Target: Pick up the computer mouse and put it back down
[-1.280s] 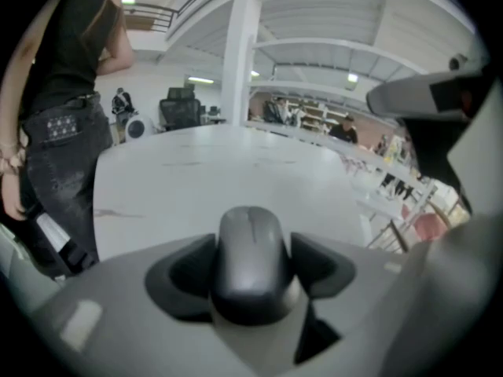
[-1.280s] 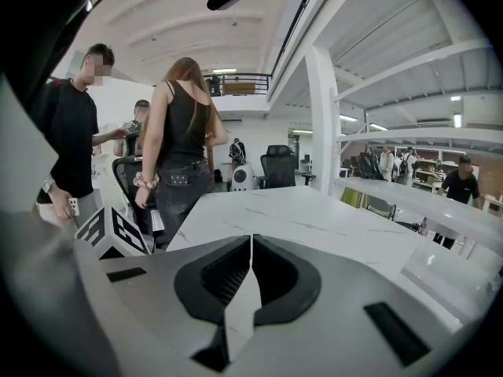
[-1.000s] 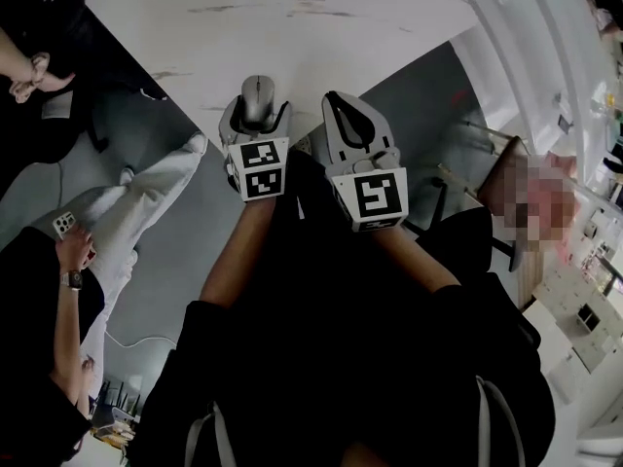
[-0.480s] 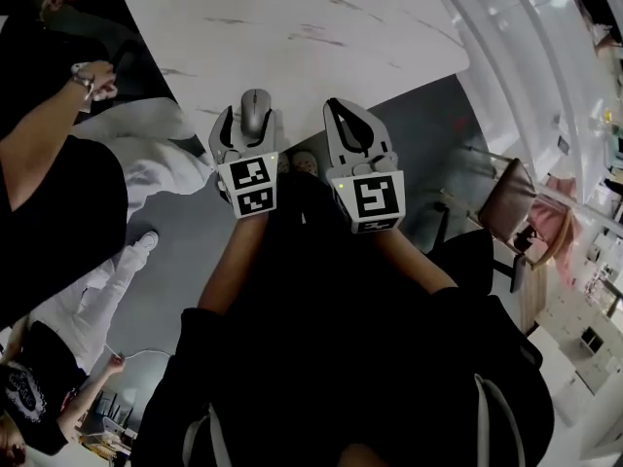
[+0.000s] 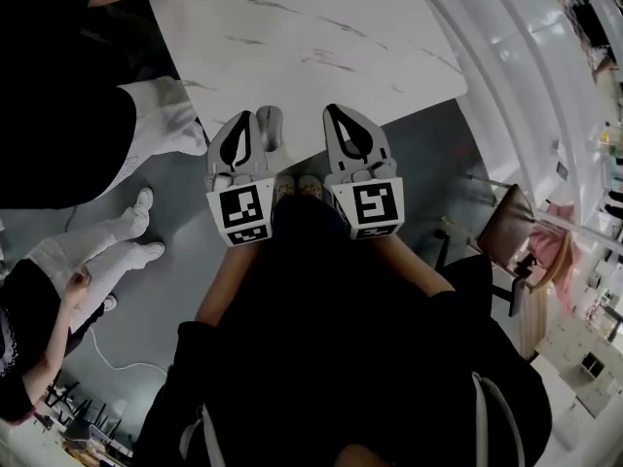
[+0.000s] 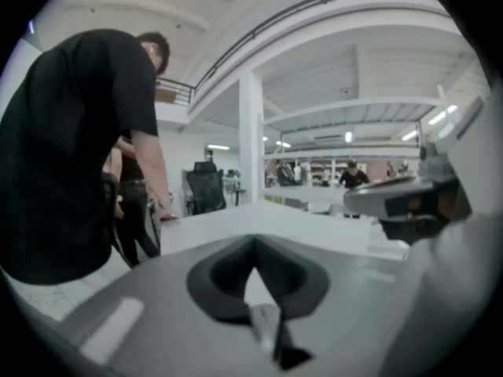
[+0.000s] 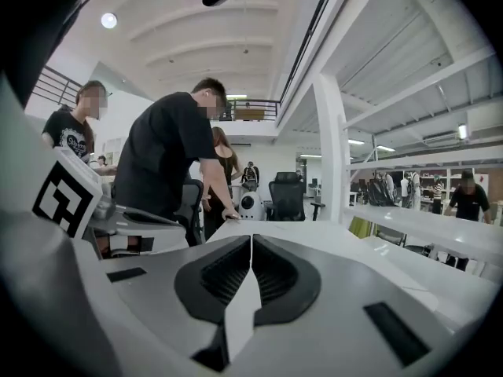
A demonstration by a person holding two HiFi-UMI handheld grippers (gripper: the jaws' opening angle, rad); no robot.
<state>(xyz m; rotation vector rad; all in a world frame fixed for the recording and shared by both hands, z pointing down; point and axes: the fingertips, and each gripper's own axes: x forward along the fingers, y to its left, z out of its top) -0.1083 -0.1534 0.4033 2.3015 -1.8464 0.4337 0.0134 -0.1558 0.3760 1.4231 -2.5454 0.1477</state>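
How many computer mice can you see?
1. The computer mouse lies near the table's front edge, just right of the shut left gripper in the head view. None seems hidden.

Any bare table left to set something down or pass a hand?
Nearly all of the white marble-look table top is bare: the wide patch from the grey computer mouse at the near edge to the far left edge, where a bystander's hand rests. Crowded at the near edge: mouse, left gripper, jaws just closed on nothing, and shut right gripper.
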